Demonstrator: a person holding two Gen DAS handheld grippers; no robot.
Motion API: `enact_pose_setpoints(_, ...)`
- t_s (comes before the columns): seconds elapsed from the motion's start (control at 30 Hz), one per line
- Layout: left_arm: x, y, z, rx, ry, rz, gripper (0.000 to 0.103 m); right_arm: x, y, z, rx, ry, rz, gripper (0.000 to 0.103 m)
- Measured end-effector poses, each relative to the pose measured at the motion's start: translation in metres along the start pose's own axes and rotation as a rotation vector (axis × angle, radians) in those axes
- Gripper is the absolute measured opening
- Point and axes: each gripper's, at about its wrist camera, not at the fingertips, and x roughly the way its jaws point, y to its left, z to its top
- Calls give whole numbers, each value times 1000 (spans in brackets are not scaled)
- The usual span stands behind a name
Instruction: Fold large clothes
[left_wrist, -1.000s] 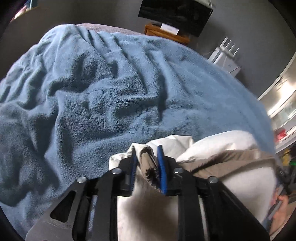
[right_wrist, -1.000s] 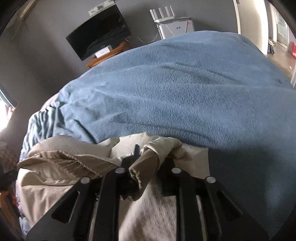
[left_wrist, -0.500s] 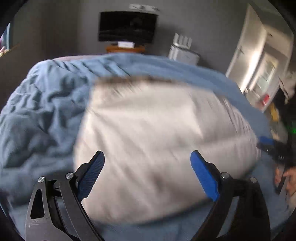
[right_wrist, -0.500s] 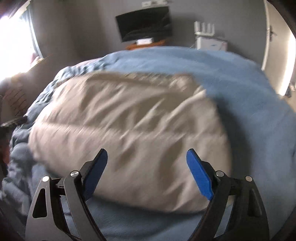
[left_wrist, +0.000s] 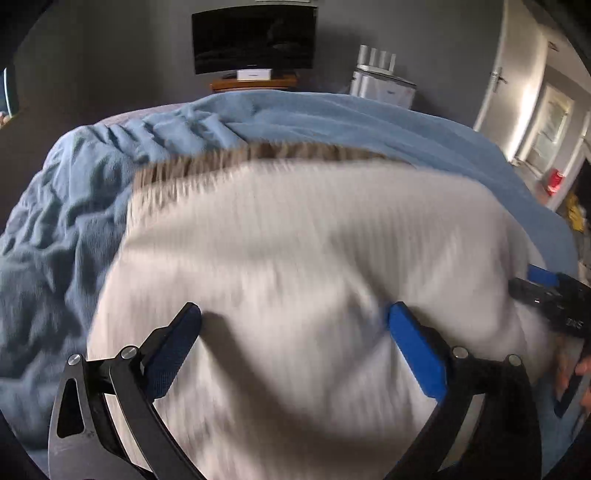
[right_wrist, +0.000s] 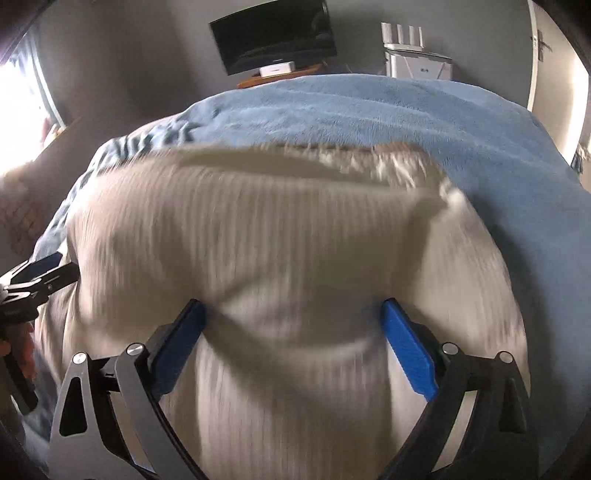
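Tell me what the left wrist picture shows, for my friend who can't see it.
A blurry, ribbed cream cloth lies spread on a fuzzy blue blanket. The left claw, its blue-padded jaws still opening, hovers over it, gripping nothing. A black television stands behind.

bare blue blanket (right_wrist: 461, 122) beyond and beside the cream garment (right_wrist: 295, 240), free passage there

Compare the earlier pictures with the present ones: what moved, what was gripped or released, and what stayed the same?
A second ago each tool was shut on a bunched edge of the cream garment. Both have let go: the left tool and right tool are opening, nothing pinched, and the garment now lies spread on the blue blanket. The blanket and the television stayed put.
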Motion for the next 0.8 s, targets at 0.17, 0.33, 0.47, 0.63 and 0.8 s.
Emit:
enact_pose_setpoints(0.17,37,8,44,-21,62,86,97,34,0,47,38,33,-29,91)
enact_pose_setpoints(0.33,75,5,44,51,174,166,98,81,3,58,-18,128,-84,92)
enact_pose_setpoints(0.47,94,19,36,-16,216,109,98,97,-5,49,-4,131,-72,93)
enact_pose_setpoints(0.63,102,17,27,14,203,138,98,105,-3,39,-7,107,-98,93)
enact_pose_setpoints(0.8,102,13,20,23,195,146,98,107,0,32,-11,107,-116,93)
